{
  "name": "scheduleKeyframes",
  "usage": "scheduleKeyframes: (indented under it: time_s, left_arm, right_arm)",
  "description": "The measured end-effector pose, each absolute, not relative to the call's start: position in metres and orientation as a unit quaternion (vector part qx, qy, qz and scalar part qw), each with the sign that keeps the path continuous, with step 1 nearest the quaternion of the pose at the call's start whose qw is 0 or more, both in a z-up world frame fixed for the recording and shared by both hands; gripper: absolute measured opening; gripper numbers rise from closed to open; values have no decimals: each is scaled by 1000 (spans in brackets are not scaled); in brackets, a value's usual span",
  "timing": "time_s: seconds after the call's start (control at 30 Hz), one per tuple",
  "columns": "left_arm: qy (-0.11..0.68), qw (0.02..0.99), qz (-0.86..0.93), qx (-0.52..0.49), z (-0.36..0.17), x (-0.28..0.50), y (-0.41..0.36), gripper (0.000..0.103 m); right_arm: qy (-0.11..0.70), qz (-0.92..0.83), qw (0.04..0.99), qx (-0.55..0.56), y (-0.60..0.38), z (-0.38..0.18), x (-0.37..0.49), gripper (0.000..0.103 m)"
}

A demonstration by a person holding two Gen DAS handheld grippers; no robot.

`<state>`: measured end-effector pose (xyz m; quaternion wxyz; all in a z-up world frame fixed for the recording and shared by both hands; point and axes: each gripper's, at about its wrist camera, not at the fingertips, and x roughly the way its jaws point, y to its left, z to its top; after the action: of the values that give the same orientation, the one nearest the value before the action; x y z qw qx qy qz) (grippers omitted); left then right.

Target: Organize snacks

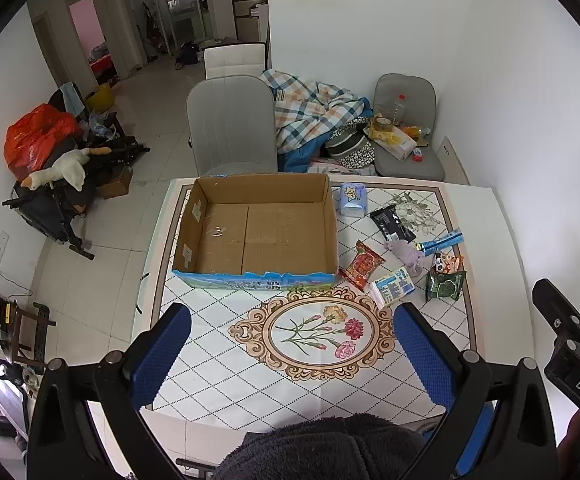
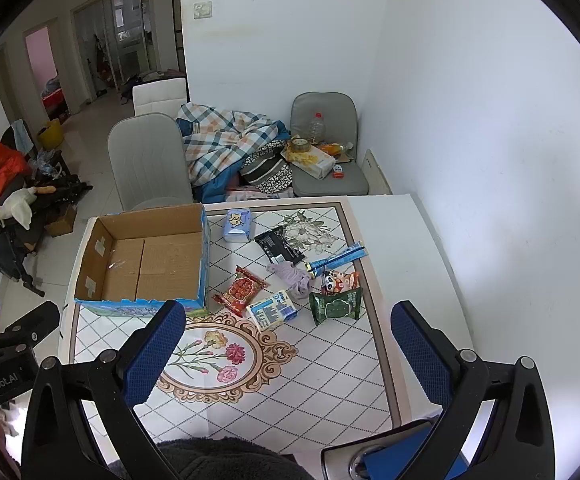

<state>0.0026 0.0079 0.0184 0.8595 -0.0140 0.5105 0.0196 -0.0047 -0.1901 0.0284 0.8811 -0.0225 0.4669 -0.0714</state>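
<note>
White walls (image 1: 489, 80), pale tiled floor (image 1: 102, 240). Two grey chairs (image 1: 230, 128) behind the patterned table (image 1: 218, 368), plaid blanket (image 1: 313, 112) between them.

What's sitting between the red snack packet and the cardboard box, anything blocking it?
Nothing visible does. The red snack packet lies right beside the cardboard box, with only the box's right wall to lift over, and the box is empty.

white table (image 2: 405, 240) with a diamond-patterned floral top. resting on it: an open cardboard box (image 2: 146, 258) at left; to its right a blue tissue pack (image 2: 237, 226), black packet (image 2: 280, 250), blue stick packet (image 2: 339, 259), purple cloth (image 2: 294, 278), red snack packet (image 2: 242, 290), white-and-blue packet (image 2: 272, 309), panda packet (image 2: 339, 280) and green packet (image 2: 335, 306).
</note>
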Motion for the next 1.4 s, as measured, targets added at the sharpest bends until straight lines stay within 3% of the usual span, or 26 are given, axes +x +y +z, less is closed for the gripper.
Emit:
scheduleKeyframes:
  time_s: [1.4]
  left_arm:
    - [502, 864, 22, -16, 29, -1, 8, 103]
  right_arm:
    - [455, -69, 888, -18, -191, 34, -12, 103]
